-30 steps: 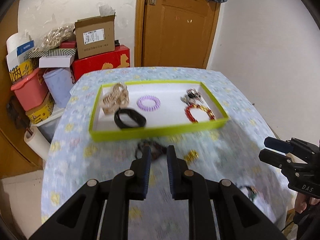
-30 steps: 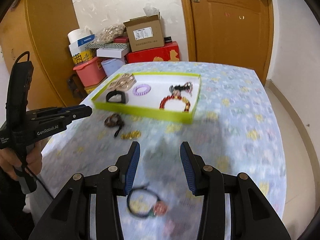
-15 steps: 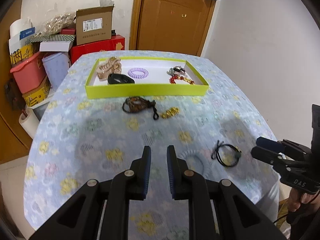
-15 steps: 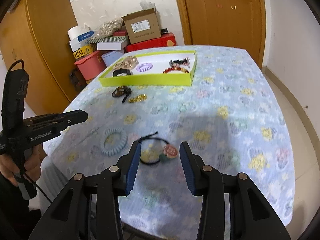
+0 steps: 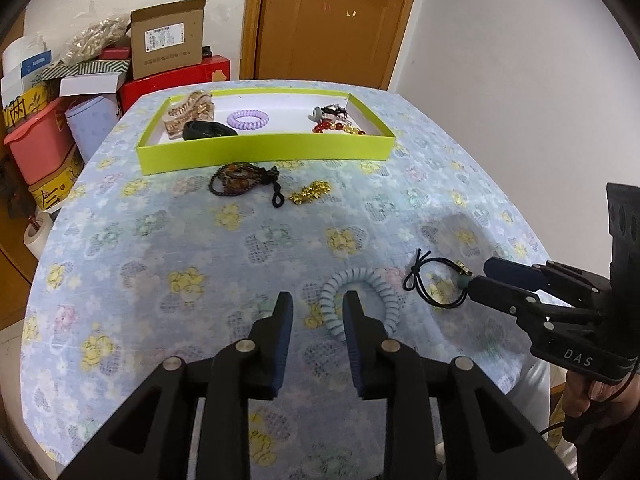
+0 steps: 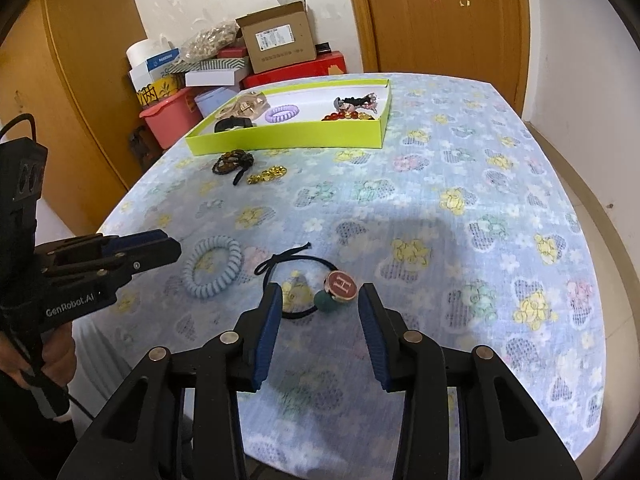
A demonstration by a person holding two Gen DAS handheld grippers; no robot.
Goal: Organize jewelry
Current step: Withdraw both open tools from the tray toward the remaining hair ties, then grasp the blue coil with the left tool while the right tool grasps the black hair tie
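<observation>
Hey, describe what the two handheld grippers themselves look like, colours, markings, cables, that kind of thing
Both are matte black plastic with silver pivot bolts and two fingers faced with ribbed dark-blue pads. The left gripper reads "GenRobot.AI" in white on its side, seen from the right wrist view; a thin black cable loops from its handle. The right gripper carries "DAS" on its body, also with a black cable. Bare hands grip both handles.

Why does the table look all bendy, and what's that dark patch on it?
Both wrist views are fisheye, so the table edges curve. In the right wrist view, the dark patch is a soft shadow beyond the open right tool. Both views look sharp.
</observation>
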